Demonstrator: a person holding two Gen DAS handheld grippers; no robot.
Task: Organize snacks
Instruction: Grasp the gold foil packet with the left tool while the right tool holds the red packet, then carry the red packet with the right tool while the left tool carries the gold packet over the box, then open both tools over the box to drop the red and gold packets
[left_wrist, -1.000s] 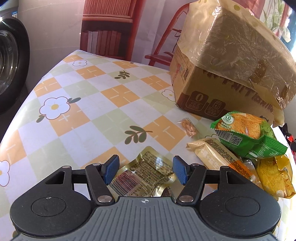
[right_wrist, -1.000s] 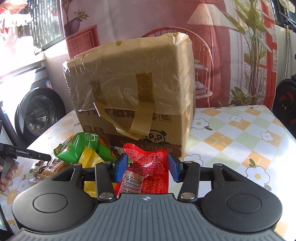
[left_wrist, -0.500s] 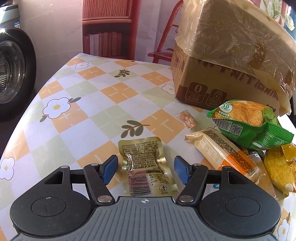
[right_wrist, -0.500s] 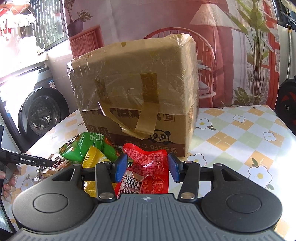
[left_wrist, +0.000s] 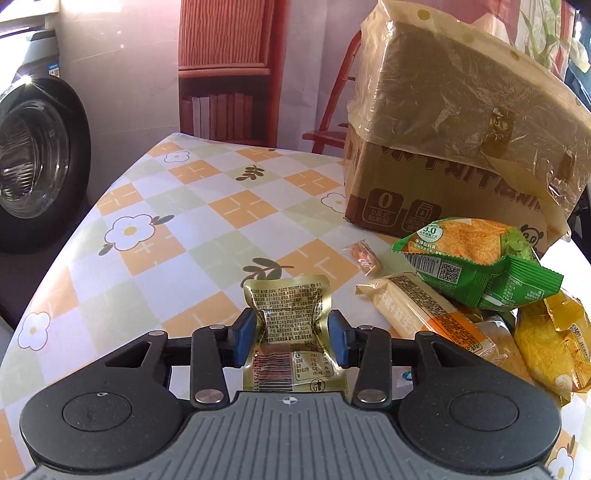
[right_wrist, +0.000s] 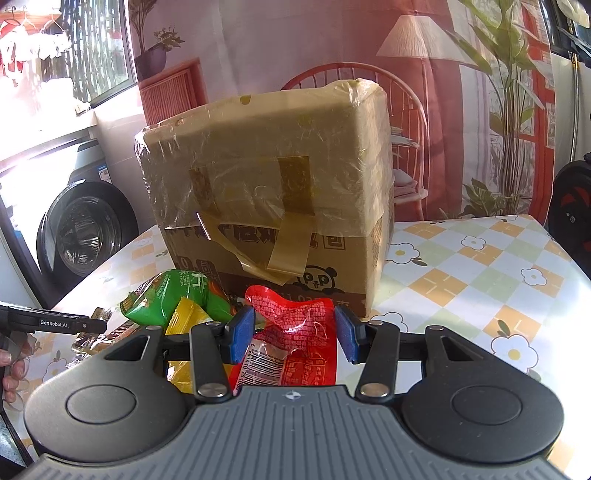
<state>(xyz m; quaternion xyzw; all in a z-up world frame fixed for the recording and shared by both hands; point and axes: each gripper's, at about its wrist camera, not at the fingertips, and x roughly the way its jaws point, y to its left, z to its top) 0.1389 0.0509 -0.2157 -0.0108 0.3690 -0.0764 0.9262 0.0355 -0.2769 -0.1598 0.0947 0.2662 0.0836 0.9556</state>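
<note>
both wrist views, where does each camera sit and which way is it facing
Left wrist: sits on the left gripper, looking forward and down at the gold packet its closing jaws pinch; its black fingers show.
Right wrist: sits on the right gripper, facing the cardboard box, with the red packet between its pads; a hand shows at the left edge.
Shared: the box, the green chip bag and the checked tablecloth.

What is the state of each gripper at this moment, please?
Left gripper: jaws closing, pads pinching the crinkled gold foil snack packet.
Right gripper: closed on the shiny red plastic snack packet.
</note>
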